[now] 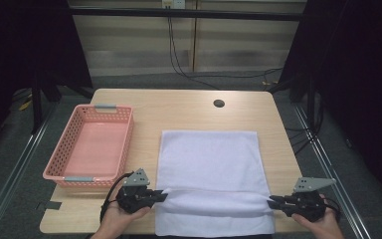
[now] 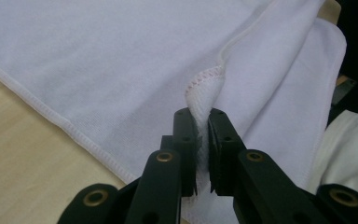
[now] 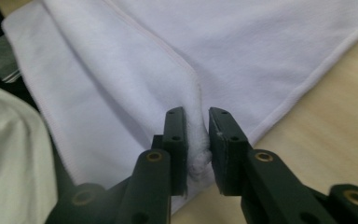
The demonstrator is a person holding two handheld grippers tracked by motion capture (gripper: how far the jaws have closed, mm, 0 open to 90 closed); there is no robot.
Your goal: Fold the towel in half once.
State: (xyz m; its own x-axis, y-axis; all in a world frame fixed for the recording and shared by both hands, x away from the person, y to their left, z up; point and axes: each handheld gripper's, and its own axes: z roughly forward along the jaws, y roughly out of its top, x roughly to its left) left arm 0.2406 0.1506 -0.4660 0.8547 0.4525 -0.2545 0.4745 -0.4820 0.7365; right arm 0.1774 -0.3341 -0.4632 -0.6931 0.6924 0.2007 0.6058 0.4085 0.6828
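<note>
A white towel (image 1: 209, 159) lies flat on the wooden table (image 1: 179, 107), its near part raised in a fold that runs across it. At the fold's left end, my left gripper (image 1: 165, 195) is shut on a pinched hem with pink stitching; in the left gripper view the jaws (image 2: 203, 119) press the towel (image 2: 121, 56) tightly. My right gripper (image 1: 271, 200) holds the fold's right end. In the right gripper view its jaws (image 3: 196, 116) stand a little wider, and the bunched towel (image 3: 261, 37) fills the gap between the pads.
A pink plastic basket (image 1: 104, 107) with nothing in it stands on the table's left side, close to my left hand. A round cable hole (image 1: 219, 103) sits near the far edge. Bare wood lies to the right of the towel and along the far edge. Cables run over the floor behind.
</note>
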